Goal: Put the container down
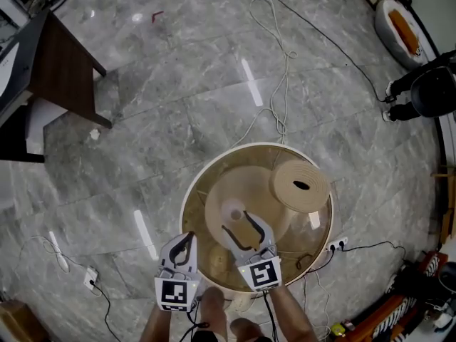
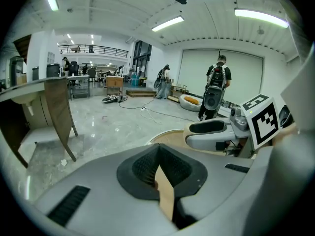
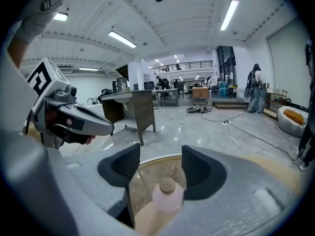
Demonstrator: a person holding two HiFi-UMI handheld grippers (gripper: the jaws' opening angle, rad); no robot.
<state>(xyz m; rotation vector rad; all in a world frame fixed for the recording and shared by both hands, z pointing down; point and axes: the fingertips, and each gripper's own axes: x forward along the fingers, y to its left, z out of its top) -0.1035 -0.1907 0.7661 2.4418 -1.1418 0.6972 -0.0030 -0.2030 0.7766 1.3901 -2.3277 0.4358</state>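
Observation:
The container is a pale pinkish bottle point(image 1: 234, 211) with a round cap. It stands upright on the round glass-topped table point(image 1: 187, 199). My right gripper point(image 1: 237, 223) is open, with its jaws on either side of the bottle and not pressing on it. In the right gripper view the bottle point(image 3: 166, 194) rises between the two dark pads point(image 3: 123, 165), with a gap on each side. My left gripper point(image 1: 184, 242) hangs at the table's near-left rim. It is shut and holds nothing; its pads point(image 2: 147, 166) meet in the left gripper view.
A tan round spool point(image 1: 300, 185) lies on the table's far right. A dark desk point(image 1: 60, 66) stands at the far left. Cables point(image 1: 281, 70) and a power strip point(image 1: 91, 280) lie on the marble floor. A person point(image 1: 427, 91) stands at the right edge.

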